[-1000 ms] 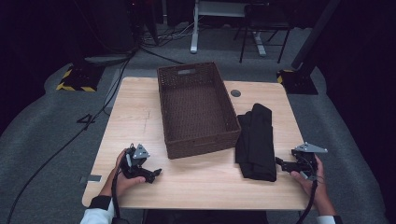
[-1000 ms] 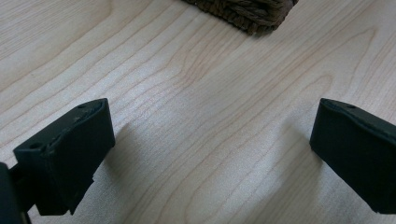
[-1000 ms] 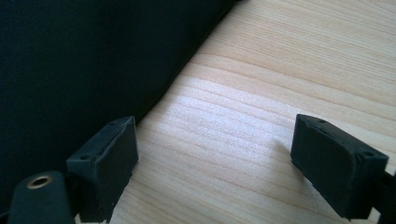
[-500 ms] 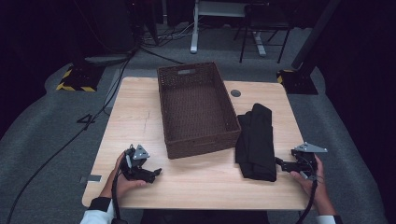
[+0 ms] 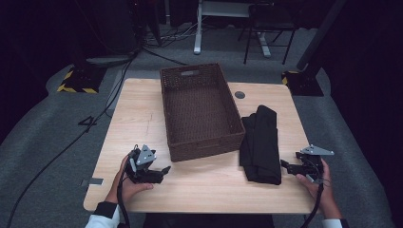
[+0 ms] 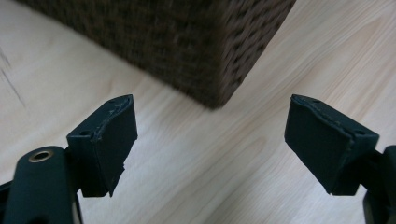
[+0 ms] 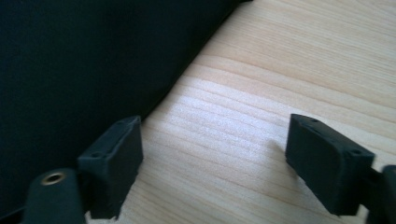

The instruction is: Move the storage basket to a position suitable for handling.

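A brown woven basket (image 5: 199,111) stands in the middle of the wooden table (image 5: 138,118), and nothing shows inside it. To its right lies a folded black cloth (image 5: 260,142). My left gripper (image 5: 161,172) hovers near the table's front left, pointing at the basket's near corner (image 6: 187,42). It (image 6: 210,112) is open with bare wood between its jaws, which have just been closing a little. My right gripper (image 5: 285,166) sits just right of the cloth's near end. It (image 7: 215,126) is open and holds nothing, its jaws also narrowing, with the cloth (image 7: 93,60) beside its left jaw.
A round grey grommet (image 5: 240,95) sits in the tabletop behind the basket. Grey carpet surrounds the table, with cables on the floor at left, a yellow-and-black striped base (image 5: 76,80) and desk legs (image 5: 197,28) beyond.
My left gripper has lifted slightly and shifted a little toward the basket. The right hand, the cloth and the basket have stayed where they were.
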Demonstrator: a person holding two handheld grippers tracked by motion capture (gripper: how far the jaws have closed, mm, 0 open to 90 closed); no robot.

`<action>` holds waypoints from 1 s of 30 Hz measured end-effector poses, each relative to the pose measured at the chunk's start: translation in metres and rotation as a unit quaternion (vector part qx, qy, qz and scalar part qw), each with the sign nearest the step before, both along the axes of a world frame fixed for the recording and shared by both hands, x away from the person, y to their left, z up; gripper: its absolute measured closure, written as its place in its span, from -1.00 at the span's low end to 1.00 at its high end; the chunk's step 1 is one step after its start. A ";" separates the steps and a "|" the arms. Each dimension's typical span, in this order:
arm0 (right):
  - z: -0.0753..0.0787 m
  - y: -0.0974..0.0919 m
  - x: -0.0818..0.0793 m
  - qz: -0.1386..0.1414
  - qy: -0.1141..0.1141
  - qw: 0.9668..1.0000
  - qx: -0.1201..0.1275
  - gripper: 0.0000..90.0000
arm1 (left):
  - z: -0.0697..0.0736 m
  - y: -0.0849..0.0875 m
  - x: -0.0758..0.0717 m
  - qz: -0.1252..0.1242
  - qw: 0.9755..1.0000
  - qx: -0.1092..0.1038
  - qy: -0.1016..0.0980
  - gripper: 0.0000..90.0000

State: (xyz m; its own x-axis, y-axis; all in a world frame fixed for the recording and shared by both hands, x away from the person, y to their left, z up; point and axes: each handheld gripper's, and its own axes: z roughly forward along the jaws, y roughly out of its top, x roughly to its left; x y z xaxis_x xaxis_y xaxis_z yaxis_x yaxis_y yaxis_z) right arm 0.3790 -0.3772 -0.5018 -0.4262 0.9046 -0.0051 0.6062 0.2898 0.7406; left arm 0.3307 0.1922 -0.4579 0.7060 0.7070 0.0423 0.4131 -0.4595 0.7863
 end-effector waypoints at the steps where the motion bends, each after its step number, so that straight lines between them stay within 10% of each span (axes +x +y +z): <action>1: 0.001 -0.001 -0.001 -0.001 -0.003 1.000 0.002 -0.52 | 0.007 -0.002 -0.002 -0.003 1.000 -0.008 -0.009 -0.60; 14: 0.041 0.026 -0.016 0.056 -0.058 0.996 0.038 -0.48 | 0.043 -0.038 -0.006 -0.040 0.996 -0.030 -0.068 -0.56; 30: 0.023 0.058 0.003 0.099 -0.002 0.995 0.018 -0.54 | 0.044 -0.119 0.036 -0.087 0.994 -0.039 -0.061 -0.48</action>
State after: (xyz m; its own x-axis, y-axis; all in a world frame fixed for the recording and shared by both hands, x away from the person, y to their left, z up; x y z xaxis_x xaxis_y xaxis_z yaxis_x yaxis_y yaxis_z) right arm 0.3817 -0.3190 -0.4788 -0.5959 0.8027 0.0248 0.5376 0.3758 0.7549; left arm 0.3664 0.0728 -0.4143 0.8105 0.5796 0.0844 0.2330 -0.4512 0.8615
